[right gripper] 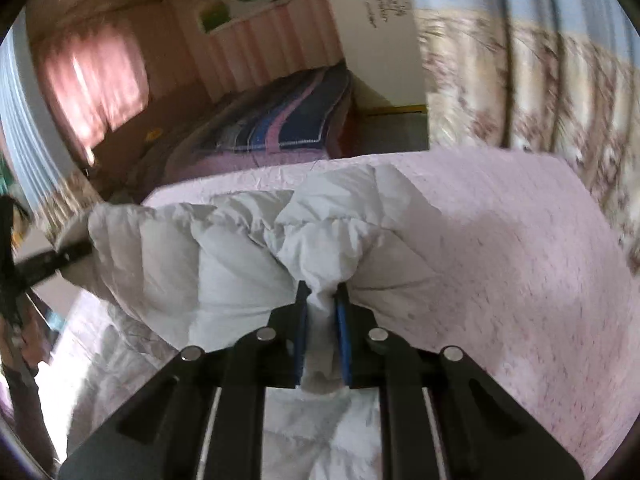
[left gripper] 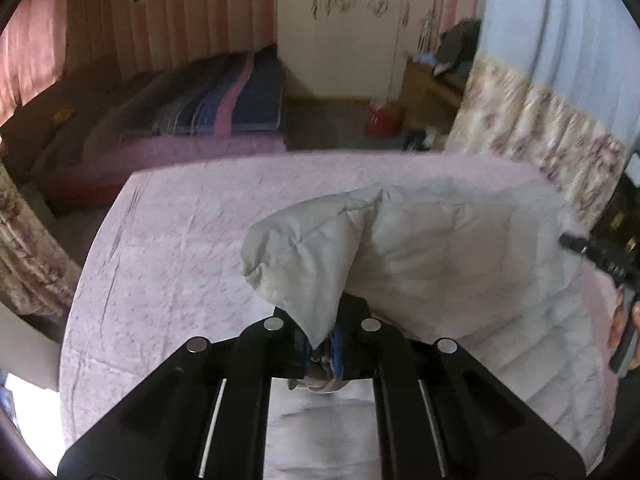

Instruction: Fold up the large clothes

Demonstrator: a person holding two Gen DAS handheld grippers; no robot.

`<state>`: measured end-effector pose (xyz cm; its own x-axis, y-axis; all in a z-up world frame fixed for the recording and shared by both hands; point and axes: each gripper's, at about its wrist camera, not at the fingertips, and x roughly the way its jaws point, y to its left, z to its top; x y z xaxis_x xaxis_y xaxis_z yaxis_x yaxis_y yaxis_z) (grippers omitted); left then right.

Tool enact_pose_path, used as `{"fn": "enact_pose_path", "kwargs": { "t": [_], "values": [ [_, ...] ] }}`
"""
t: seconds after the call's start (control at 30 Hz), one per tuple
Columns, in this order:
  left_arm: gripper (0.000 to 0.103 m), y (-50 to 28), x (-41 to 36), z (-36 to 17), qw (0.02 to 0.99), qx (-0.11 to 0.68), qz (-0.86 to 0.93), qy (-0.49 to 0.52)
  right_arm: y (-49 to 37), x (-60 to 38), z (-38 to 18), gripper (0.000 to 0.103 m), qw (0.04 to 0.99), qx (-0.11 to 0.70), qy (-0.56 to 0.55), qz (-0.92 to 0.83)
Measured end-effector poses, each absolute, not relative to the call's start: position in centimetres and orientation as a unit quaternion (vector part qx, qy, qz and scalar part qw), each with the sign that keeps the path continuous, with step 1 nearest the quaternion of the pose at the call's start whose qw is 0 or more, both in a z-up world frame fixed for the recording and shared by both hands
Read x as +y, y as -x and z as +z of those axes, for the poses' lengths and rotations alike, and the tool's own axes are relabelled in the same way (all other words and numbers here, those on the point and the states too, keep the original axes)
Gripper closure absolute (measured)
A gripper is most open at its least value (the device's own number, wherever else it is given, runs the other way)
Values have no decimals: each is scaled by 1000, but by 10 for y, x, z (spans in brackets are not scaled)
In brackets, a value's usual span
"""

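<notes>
— Jacket (left gripper: 460, 248), where is it in the left wrist view?
— On the pink bedcover (left gripper: 168, 240), lying left to right; the left gripper (left gripper: 322, 344) pinches its folded corner.
— And the right wrist view?
— The right gripper (right gripper: 322, 316) clamps a bunch of the jacket (right gripper: 224, 256); the padded body stretches away to the left.

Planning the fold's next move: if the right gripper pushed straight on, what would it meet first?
The white jacket pinched in the right gripper bulges just ahead; beyond it probably the pink bedcover, though depth is unclear.

The dark marks on the wardrobe doors (left gripper: 344, 4) are too blurred to read.
</notes>
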<state>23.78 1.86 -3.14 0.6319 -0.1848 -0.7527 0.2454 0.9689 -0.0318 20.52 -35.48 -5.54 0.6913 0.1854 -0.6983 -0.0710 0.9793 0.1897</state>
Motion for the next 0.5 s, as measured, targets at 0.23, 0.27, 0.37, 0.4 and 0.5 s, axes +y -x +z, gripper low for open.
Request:
{"fn": "enact_pose_path", "kwargs": {
  "t": [0.23, 0.27, 0.37, 0.4, 0.5],
  "values": [
    [92, -255, 6, -107, 869, 474, -116, -77, -229, -365, -92, 92, 896, 444, -25, -3],
    [92, -257, 5, -110, 868, 476, -115, -80, -231, -371, -95, 96, 894, 448, -24, -13],
    [88, -269, 5, -118, 864, 485, -109, -83, -231, -386, -108, 98, 885, 463, -43, -9],
    [87, -270, 2, -117, 864, 484, -105, -87, -229, -384, -108, 98, 885, 464, -34, -3],
    [56, -258, 3, -102, 874, 467, -84, -105, -211, -386, -87, 91, 897, 438, -50, 25]
  ]
}}
